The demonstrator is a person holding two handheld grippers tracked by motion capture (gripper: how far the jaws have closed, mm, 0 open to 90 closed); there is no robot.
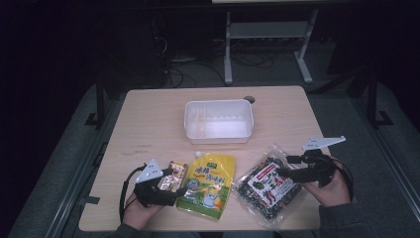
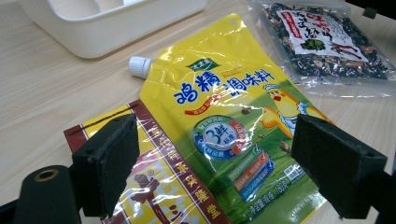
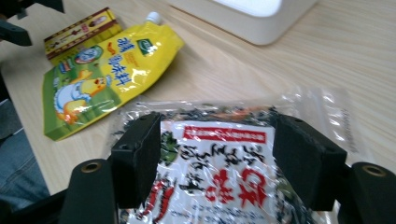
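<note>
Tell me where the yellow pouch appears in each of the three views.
High view: yellow pouch at bottom centre, lying flat, in front of the white bin.
Left gripper view: pouch in the centre, cap toward the bin at upper left.
Right gripper view: pouch at upper left, bin at top.
Shared landmark: the white bin.
</note>
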